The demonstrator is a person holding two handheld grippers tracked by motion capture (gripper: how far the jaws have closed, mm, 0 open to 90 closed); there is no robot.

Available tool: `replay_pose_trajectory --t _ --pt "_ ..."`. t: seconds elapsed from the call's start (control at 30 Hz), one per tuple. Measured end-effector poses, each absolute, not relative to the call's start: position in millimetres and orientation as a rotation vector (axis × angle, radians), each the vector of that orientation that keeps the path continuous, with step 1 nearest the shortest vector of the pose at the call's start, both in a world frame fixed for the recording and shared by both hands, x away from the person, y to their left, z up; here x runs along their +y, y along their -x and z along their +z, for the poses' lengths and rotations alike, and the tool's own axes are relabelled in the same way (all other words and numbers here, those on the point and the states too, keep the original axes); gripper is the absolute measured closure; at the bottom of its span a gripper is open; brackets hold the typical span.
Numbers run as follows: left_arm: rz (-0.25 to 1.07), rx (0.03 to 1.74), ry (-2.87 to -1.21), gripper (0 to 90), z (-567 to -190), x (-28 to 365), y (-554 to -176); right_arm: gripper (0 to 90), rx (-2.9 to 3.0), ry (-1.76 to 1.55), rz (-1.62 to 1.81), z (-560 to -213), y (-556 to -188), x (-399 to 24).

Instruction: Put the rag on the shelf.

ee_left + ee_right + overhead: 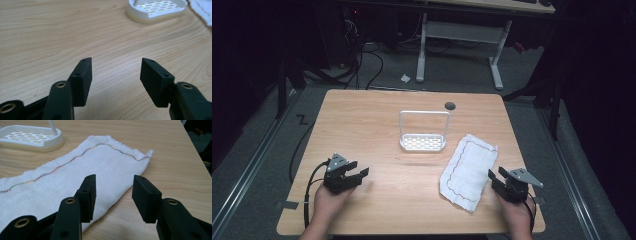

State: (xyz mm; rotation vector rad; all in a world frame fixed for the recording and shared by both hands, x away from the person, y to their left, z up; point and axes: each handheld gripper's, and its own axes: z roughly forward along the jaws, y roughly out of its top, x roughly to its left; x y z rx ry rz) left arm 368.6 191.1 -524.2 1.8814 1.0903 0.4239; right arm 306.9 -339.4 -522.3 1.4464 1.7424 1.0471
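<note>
The white cloth (469,171) lies flat just right of the rack (423,142), its edge under the released right tongs (113,195), whose view shows coloured stitching; the left tongs (115,80), released, sit well apart over bare counter (402,195).

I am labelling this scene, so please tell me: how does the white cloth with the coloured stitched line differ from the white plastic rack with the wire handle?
The white cloth with the coloured stitched line lies flat and soft; the white plastic rack with the wire handle is rigid, its handle standing upright. The cloth is plain weave; the rack's base is slotted. The cloth lies by the right claw, the rack nearer the table's middle. Both are white and rest on the wooden table.
</note>
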Motion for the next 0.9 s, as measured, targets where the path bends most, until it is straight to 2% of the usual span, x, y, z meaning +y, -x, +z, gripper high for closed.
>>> replay_pose_trajectory --t 0.13,0.5,0.67,0.7,0.73,0.8,0.83,0.87,0.9 --pt "0.399 1.096 -1.821 43.8 -520.2 189.2 -368.3 54.9 1.753 -1.443 1.046 -524.0 -303.1 -341.6" --pt "0.397 1.07 -1.879 43.5 -524.6 171.2 -365.9 56.1 1.787 -1.425 1.09 -523.2 -301.2 -345.2" --pt "0.393 1.059 -1.886 43.2 -524.5 166.7 -363.7 56.7 1.828 -1.406 1.112 -519.7 -312.4 -336.7" --pt "0.391 1.058 -1.886 43.3 -524.2 166.4 -363.5 63.6 1.862 -1.392 1.106 -515.1 -322.7 -330.7" --pt "0.39 1.059 -1.887 43.3 -524.2 166.2 -363.3 63.6 1.862 -1.392 1.106 -515.1 -322.7 -330.7" --pt "0.386 1.062 -1.889 43.5 -524.9 165.4 -362.2 79.8 1.907 -1.408 1.066 -511.7 -346.0 -322.7" --pt "0.386 1.062 -1.889 43.8 -524.9 165.4 -362.2 79.8 1.907 -1.408 1.066 -511.7 -346.0 -322.7" --pt "0.381 1.061 -1.887 44.0 -525.0 165.2 -361.6 90.0 1.95 -1.454 1.012 -516.8 -364.8 -319.3" --pt "0.377 1.058 -1.887 44.4 -525.0 165.1 -361.0 90.0 1.975 -1.467 0.975 -521.1 -373.2 -317.8"
